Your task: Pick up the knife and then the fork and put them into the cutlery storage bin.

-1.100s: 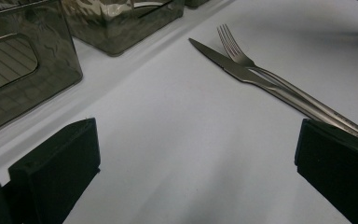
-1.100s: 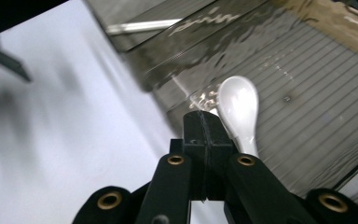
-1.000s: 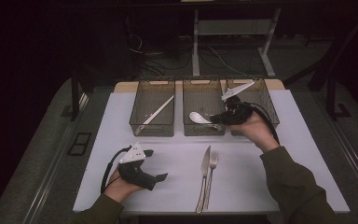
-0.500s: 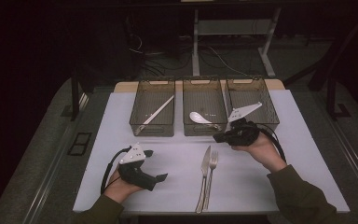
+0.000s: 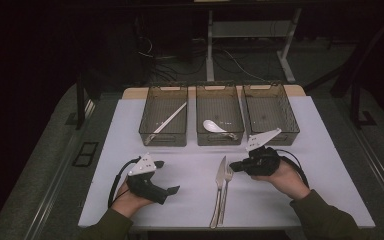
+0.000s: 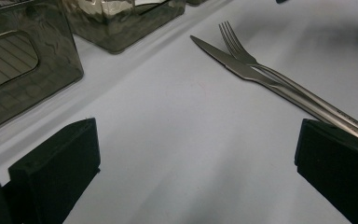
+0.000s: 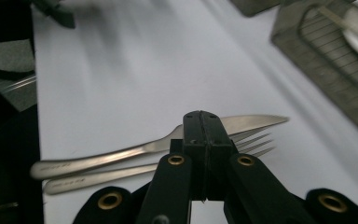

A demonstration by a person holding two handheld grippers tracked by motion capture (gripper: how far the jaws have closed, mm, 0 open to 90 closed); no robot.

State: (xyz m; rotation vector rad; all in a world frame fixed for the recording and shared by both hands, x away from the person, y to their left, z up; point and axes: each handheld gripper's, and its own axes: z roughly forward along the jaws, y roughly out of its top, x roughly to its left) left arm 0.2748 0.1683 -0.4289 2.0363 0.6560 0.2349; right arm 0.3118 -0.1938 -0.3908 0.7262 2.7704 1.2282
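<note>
A steel knife and fork lie side by side on the white mat, tips toward the bins. My right gripper is shut with nothing in it, and its tips sit just right of the fork's tines. In the right gripper view the closed jaws hang over the knife and fork. My left gripper rests on the mat at the left, open and empty. In the left gripper view its jaws stand wide, with the knife and fork ahead.
Three dark see-through bins stand in a row at the back of the mat. The left bin holds a long white utensil, the middle bin a white spoon. Nothing shows in the right bin.
The right gripper came from above the middle and right bins toward the person and down, to beside the knife and fork tips. It stayed shut. The left gripper kept still.
</note>
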